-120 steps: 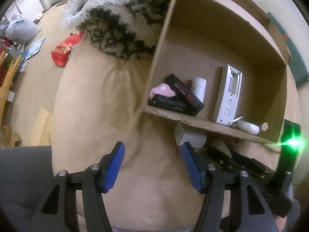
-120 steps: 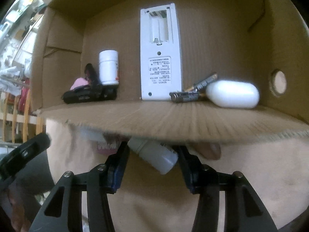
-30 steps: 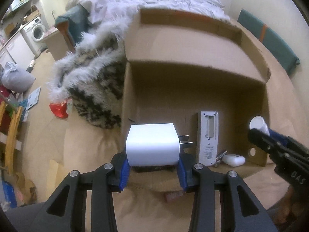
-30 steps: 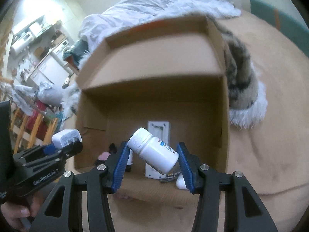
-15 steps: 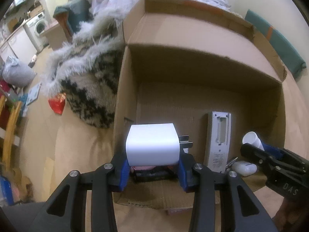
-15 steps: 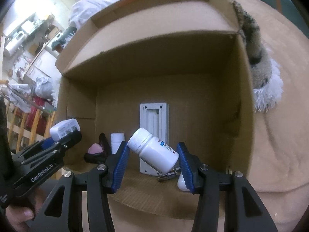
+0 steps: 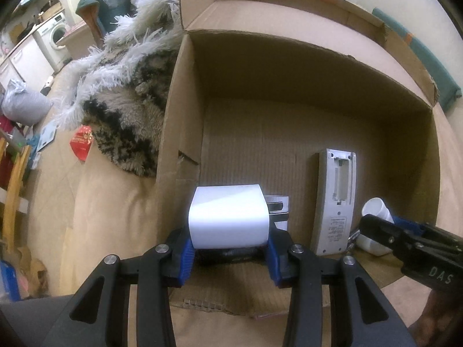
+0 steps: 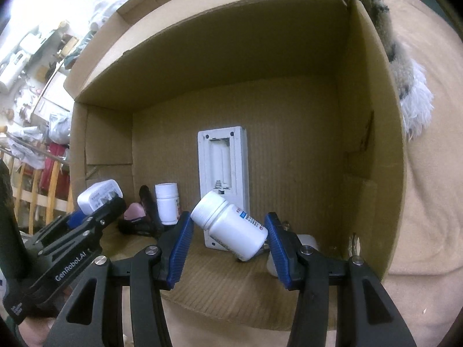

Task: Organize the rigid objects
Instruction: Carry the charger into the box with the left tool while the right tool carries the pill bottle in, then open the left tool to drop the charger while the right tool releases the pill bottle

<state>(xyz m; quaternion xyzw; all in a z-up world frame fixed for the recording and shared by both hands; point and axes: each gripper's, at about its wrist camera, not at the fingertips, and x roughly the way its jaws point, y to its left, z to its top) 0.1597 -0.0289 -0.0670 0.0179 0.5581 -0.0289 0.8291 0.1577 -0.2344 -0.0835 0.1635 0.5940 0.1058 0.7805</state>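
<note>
A cluttered room with a washing machine at the back surrounds a tan-covered bed, on which a cardboard box lies on its side with the open face toward both cameras. The left tool pinches a white plug adapter between its blue pads, the metal prongs pointing into the box, just over the box's near edge toward its left wall. The right tool pinches a white pill bottle, tilted with its cap up and to the left, held above the near edge of the box floor toward the middle. Inside, a white remote control with its battery bay uncovered stands leaning against the back panel. To its left a second small white bottle stands upright, and beside that lie a pink object and a dark object, near the back-left corner. A white rounded case lies by the remote's base on the right, partly hidden behind the right tool's finger. A shaggy grey-and-black blanket is heaped against the box's left outer wall, and a red packet lies on the bed beyond it.
</note>
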